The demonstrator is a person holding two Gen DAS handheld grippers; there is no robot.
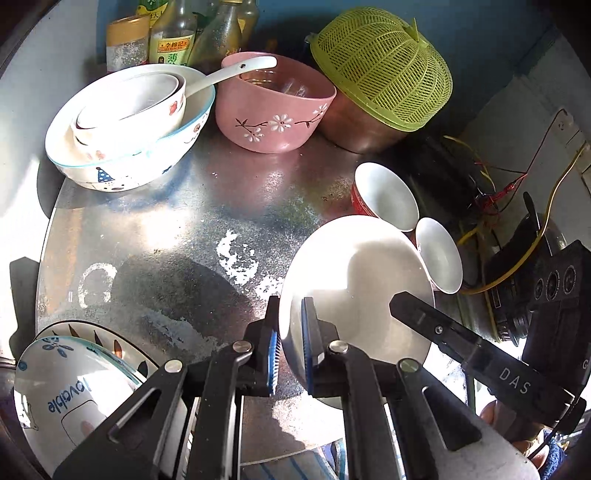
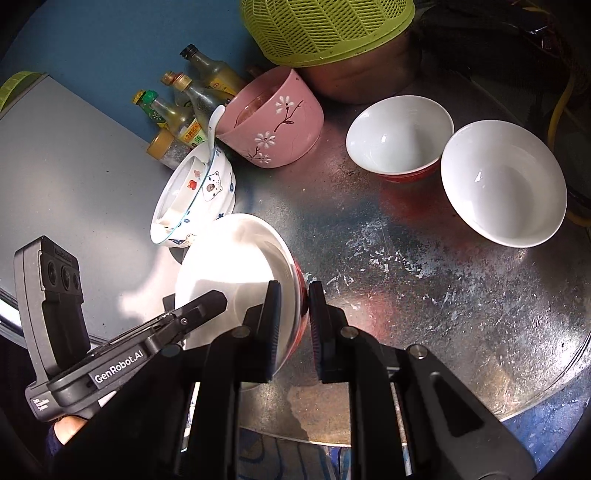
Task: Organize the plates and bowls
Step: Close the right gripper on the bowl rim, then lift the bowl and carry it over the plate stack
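Left wrist view, nearest first: left gripper [image 1: 291,343] pinched narrow on the rim of the white bowl [image 1: 358,288], one pad inside and one outside. Holds it tipped up above the shiny metal table [image 1: 177,221], near the front edge. Looks like a firm grip.

Right wrist view: right gripper [image 2: 295,325] closed narrow around the other side of the same rim. Shows a thin gap by the outer pad, so cannot tell if it really squeezes.

Down by the left gripper: printed plates [image 1: 55,387], stacked.

A bit further: two small bowls [image 2: 399,136], side by side, open and waiting. Probably the spot for stacking.

Further back: a bowl stack [image 1: 129,125] with a spoon, then a pink bowl [image 1: 273,110], a green basket [image 1: 384,66] and some bottles [image 1: 173,33].

What could go wrong:
- Could slip out and bang on the hard table, if one side lets go too soon or both pull different ways.
- Could chip on the small bowls, if swung over too fast or set down crooked.
- Could slide off the front edge, so close by.
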